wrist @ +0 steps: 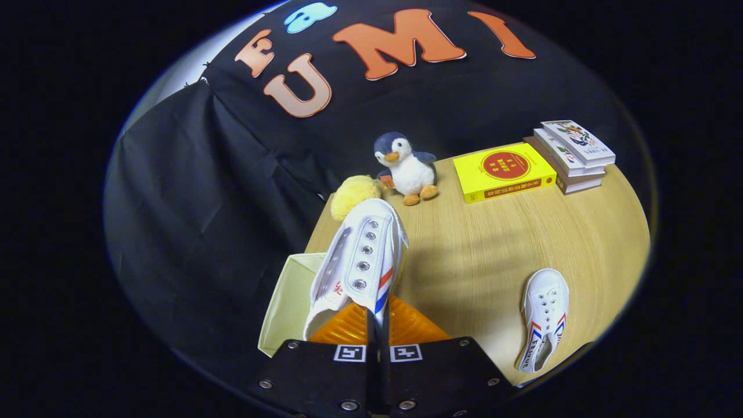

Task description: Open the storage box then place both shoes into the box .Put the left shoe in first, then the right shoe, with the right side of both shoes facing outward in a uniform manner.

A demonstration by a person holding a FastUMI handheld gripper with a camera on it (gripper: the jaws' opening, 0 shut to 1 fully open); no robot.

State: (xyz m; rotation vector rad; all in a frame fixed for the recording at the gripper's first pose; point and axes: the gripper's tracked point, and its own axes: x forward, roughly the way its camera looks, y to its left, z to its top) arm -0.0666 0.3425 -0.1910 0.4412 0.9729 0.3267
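Two shoes | tool [377, 316] clenched on one shoe [361, 261] | other shoe [544, 316] on table [482, 255]

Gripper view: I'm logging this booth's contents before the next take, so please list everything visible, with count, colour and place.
Held shoe: one, white with red and blue side stripes, clamped between the fingers, toe pointing away over the box.
Second shoe: one, white with red and blue stripes, lying on the table to the right of the fingers.
Storage box: one, pale cream, at the table's left edge, partly behind the held shoe.
Penguin toy: one, dark blue and white, at the table's far edge.
Yellow fluffy toy: one, left of the penguin.
Yellow book: one, right of the penguin.
Book stack: three, pale covers, beside the yellow book.
Table: one, light wood.
Tongs: one pair, shut on the held shoe.
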